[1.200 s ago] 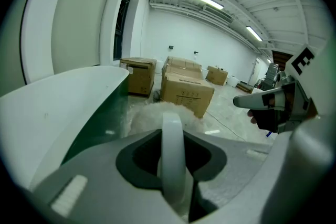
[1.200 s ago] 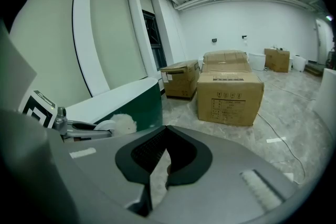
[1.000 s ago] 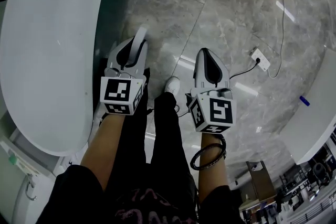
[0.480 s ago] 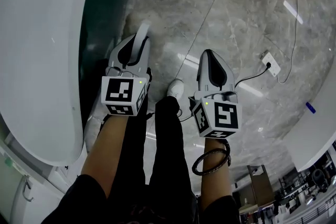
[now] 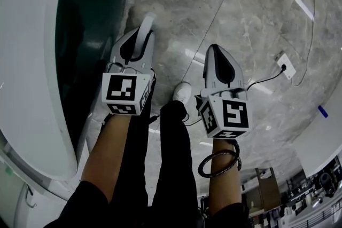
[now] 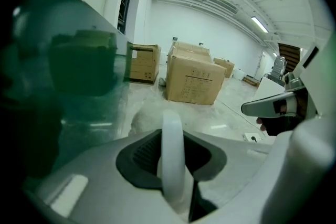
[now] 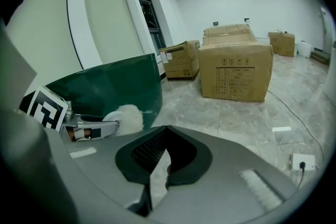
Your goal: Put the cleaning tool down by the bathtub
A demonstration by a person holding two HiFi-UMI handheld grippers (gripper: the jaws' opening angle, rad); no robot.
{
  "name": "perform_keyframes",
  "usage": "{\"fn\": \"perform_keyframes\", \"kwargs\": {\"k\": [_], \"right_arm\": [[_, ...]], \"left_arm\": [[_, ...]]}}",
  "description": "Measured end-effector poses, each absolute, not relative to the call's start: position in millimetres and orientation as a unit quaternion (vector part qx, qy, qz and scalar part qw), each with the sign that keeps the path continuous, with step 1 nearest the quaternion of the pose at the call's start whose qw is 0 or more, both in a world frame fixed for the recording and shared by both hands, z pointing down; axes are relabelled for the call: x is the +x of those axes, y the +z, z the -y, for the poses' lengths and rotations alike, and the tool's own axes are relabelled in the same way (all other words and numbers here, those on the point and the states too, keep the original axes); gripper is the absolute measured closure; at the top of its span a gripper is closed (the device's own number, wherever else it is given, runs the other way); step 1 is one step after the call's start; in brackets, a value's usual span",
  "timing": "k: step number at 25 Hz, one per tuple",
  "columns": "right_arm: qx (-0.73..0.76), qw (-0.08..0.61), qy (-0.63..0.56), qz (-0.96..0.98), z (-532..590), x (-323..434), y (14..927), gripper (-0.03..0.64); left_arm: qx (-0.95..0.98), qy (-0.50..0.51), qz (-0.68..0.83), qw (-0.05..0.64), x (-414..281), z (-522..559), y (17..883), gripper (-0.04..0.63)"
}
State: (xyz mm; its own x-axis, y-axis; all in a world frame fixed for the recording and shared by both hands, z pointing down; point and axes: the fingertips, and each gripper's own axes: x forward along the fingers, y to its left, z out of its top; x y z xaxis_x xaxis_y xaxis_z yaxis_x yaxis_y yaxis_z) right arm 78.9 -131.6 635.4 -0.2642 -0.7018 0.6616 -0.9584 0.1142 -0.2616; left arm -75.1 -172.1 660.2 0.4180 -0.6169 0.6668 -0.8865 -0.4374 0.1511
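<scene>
Grey marble floor (image 5: 240, 13), brown cardboard boxes (image 7: 236, 76) beyond. Left gripper (image 5: 140, 42) clamped on handle of white fluffy-headed cleaning tool (image 6: 172, 149), its head just beside dark green white-rimmed bathtub (image 5: 80, 45). Right gripper (image 5: 219, 56) pressed together, holding nothing, near left one

The bathtub (image 5: 32, 61) has a white rim and a glossy dark green side. Beside it, the floor (image 5: 240, 13) is grey marble with pale veins. The tool (image 5: 145, 26) is white. The left gripper (image 5: 140, 40) and right gripper (image 5: 216, 53) are pale grey, with black-and-white square markers. Beyond the bathtub, the boxes (image 7: 236, 71) are brown.
</scene>
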Motion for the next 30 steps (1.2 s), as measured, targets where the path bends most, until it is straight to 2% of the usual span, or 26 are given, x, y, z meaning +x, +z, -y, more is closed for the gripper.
{"fn": "perform_keyframes", "kwargs": {"k": [17, 30], "right_arm": [[0.567, 0.196, 0.340, 0.724, 140.0, 63.3, 731.6, 0.606], [0.569, 0.195, 0.344, 0.721, 137.5, 60.9, 769.9, 0.606]], "left_arm": [[0.801, 0.266, 0.477, 0.245, -93.9, 183.9, 753.8, 0.512], [0.804, 0.272, 0.471, 0.240, -99.8, 181.4, 794.8, 0.513]]}}
